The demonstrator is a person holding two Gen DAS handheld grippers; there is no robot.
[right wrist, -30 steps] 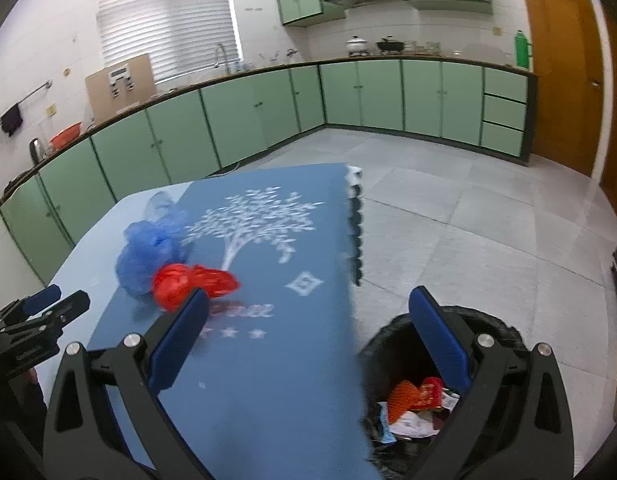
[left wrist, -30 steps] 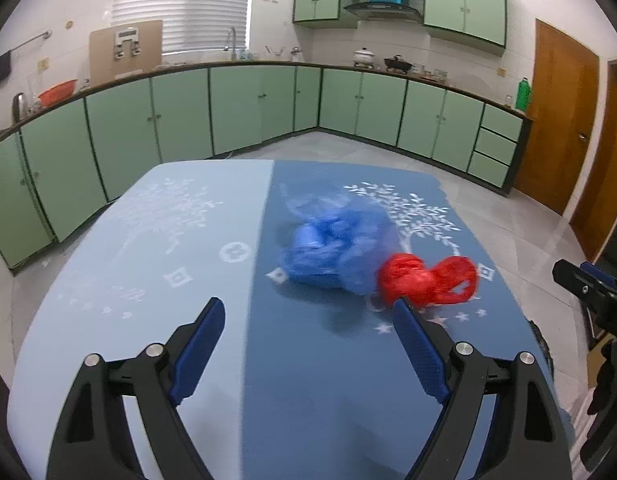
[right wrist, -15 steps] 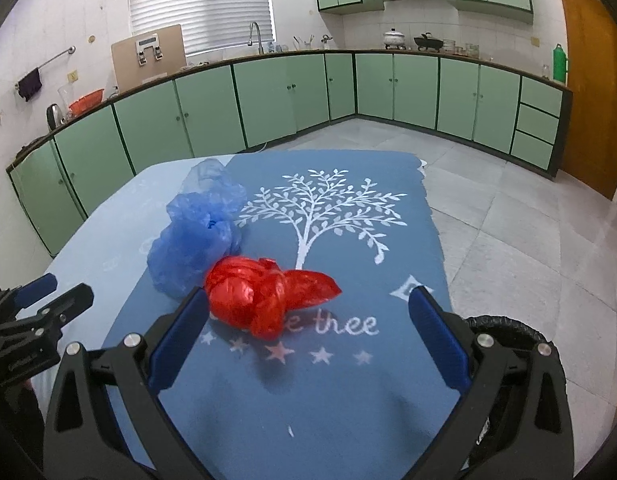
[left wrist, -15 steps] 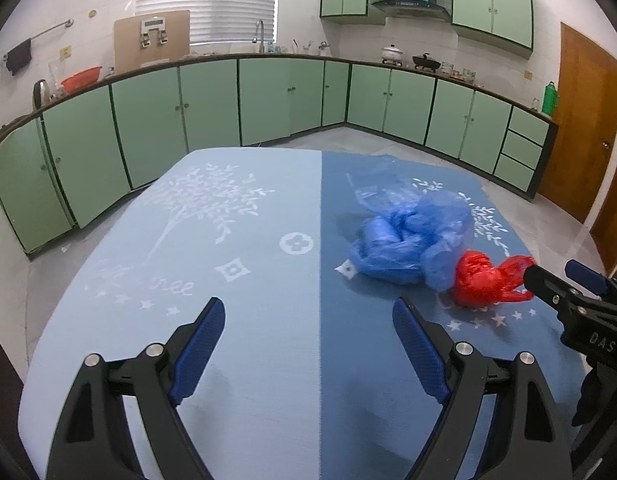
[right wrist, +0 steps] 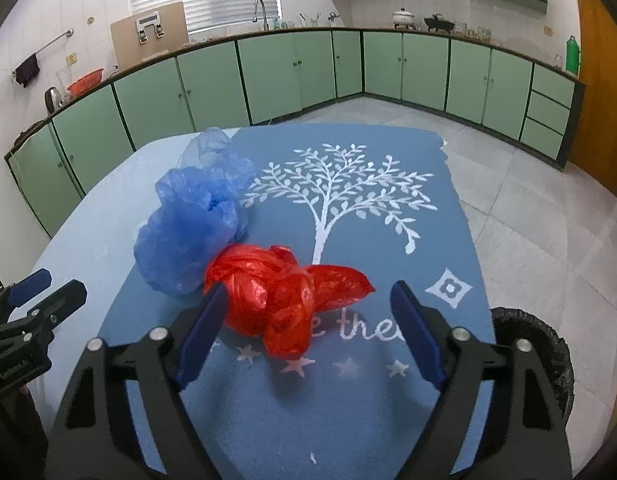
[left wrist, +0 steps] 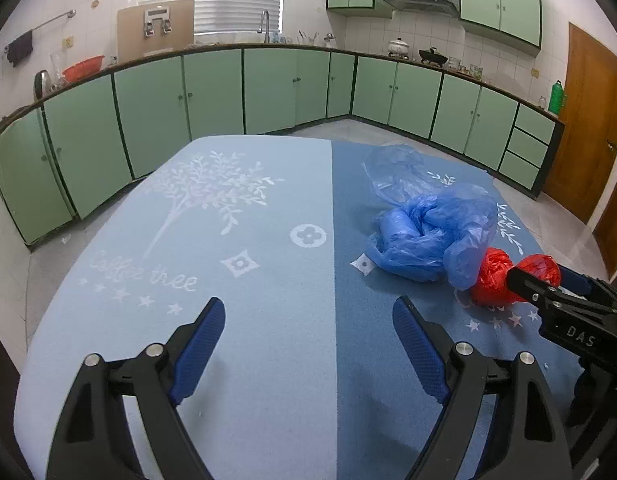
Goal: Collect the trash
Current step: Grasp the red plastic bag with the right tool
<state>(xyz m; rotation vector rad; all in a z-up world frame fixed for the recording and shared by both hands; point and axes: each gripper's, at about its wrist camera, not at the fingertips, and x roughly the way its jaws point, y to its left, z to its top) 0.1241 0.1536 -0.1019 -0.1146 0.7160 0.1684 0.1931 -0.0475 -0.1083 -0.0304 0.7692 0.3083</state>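
Each claw, left claw (left wrist: 308, 354) and right claw (right wrist: 308, 334), is built of black angular arms fastened with silver round-head screws, tipped by blue ribbed pads; white "DAS" lettering is seen on the right one's side

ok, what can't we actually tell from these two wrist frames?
- Trash bin: right wrist view, cut by the right finger and image edge; contents unseen. Absent from left wrist view.
- Red bag: left wrist view, partly hidden by the right gripper; whether a pad touches it is unclear. The right gripper's jaws are closing with the bag between them.
- Blue bag: contents hidden by crumpled plastic.
- Countertop items: too small.
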